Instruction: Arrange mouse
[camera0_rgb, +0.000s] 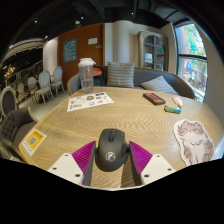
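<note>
In the gripper view, one black mouse (111, 149) sits between the two fingers of the hand-held gripper (111, 160), its rear toward the camera and its nose pointing across the tabletop (120, 115). The two magenta pads (84, 157) flank it, one at each side, and both appear to press against its flanks, so the fingers are pinched on the mouse; whether it rests on the wood or is lifted just clear of it cannot be told. The tabletop is a round, pale wooden surface. On it lie several flat things: one yellow card (34, 141) off to the left of the fingers, one white printed sheet (90, 100) farther ahead and to the left, and one cat-shaped cutout (196, 140) to the right of the fingers, near the rim. Beyond the mouse and to the right are two small items, one dark red box (154, 98) and, just nearer than it, one small teal and orange object (173, 109); the two are close but apart. Behind the tabletop stands one grey sofa (150, 78) with one striped cushion (120, 75). At the far left are several white chairs (45, 85); their number cannot be counted surely. One window (192, 50) shows at the right.
</note>
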